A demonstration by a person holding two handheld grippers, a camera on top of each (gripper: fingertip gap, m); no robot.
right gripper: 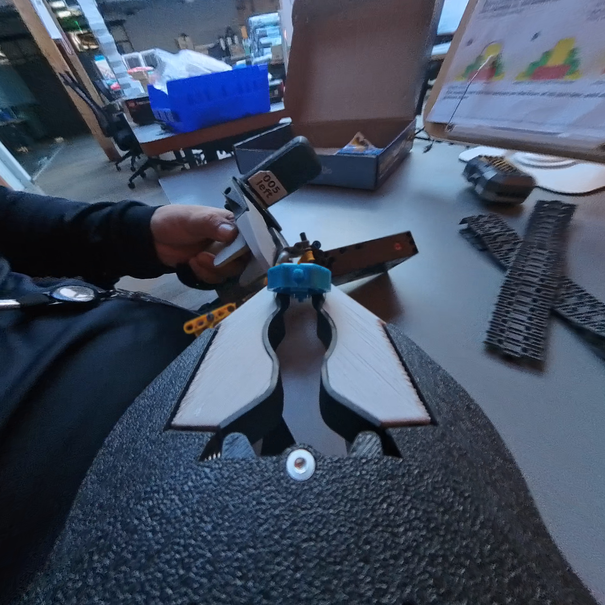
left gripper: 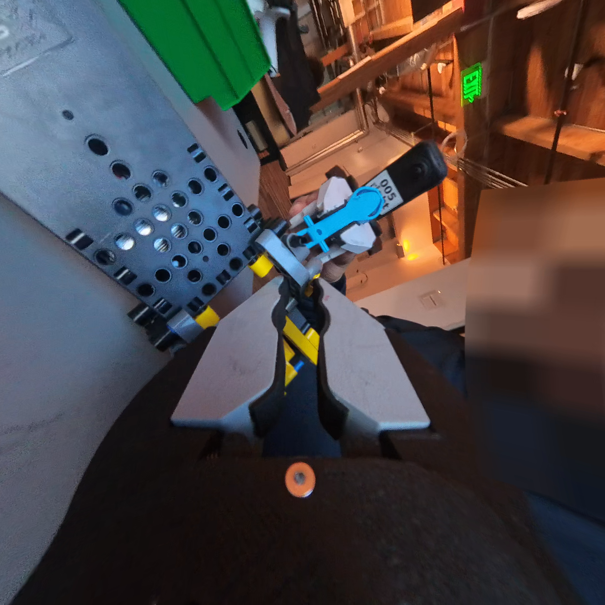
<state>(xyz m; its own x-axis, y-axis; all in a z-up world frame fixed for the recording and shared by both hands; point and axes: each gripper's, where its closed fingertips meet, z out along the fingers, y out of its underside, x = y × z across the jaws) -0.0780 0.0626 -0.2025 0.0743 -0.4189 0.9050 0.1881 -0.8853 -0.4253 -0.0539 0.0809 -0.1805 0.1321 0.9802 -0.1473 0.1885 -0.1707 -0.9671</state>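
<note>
My left gripper (left gripper: 299, 288) is shut on a yellow beam (left gripper: 301, 337) of a toy-brick assembly. A dark grey perforated plate (left gripper: 176, 222) with yellow pins and a grey bent arm (left gripper: 284, 258) makes up the rest of it. My right gripper (right gripper: 298, 296) is shut on a blue key-shaped tool (right gripper: 298, 278). In the left wrist view the blue tool (left gripper: 343, 216) points its tip at the grey arm, touching or nearly touching a black pin there. In the right wrist view a hand (right gripper: 193, 235) holds the left gripper (right gripper: 255, 229) beside the plate (right gripper: 370, 252).
Two black toy track strips (right gripper: 523, 284) lie crossed on the grey table (right gripper: 425, 327) at right. An open cardboard box (right gripper: 353, 163), a black device (right gripper: 497, 180) and a propped instruction sheet (right gripper: 523, 65) stand behind. A green bin (left gripper: 203, 49) shows in the left wrist view. A dark sleeve (right gripper: 65, 235) is at left. The left gripper's tips are roughly 5 cm from the right gripper's.
</note>
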